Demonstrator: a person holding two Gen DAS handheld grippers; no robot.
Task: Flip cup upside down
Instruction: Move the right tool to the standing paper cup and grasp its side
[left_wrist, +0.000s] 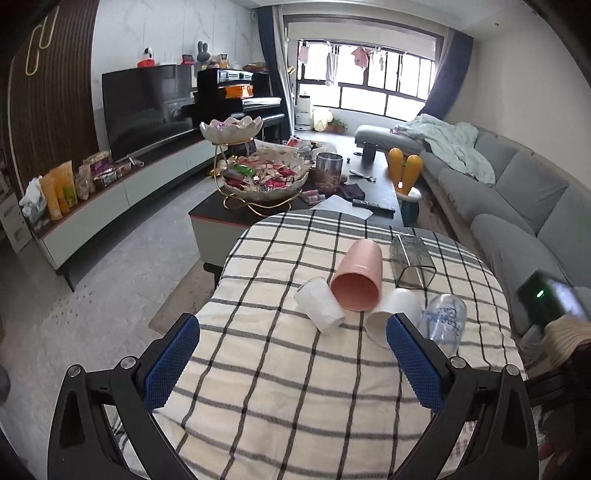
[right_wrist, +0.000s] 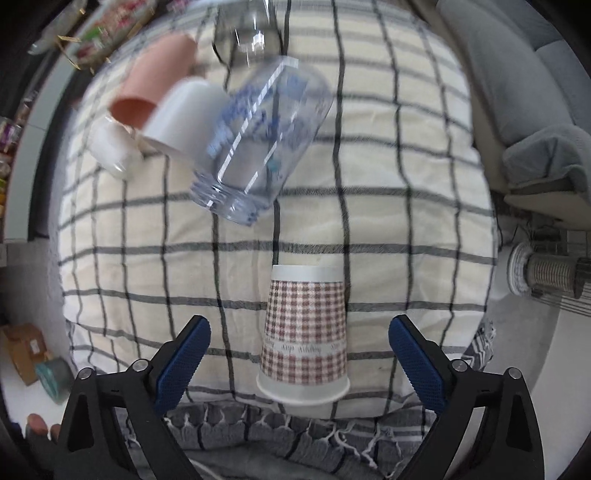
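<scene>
the right claw is spread wide, its blue pads standing well apart on either side of a checked paper cup without touching it. the cup sits upside down on the plaid tablecloth, wide rim down near the fringed edge of the cloth, white base up.

farther back in the right wrist view, a clear plastic cup with blue print lies on its side, and beside it lie a white cup, a pink cup and a small frosted cup, all blurred.

the left claw is also wide and holds nothing, hovering over the tabletop. ahead of it the pink cup lies on its side with its mouth toward the camera, touching the frosted cup on one side and the white cup on the other. the clear printed cup lies just past the white one, and a clear squarish container lies behind.
</scene>
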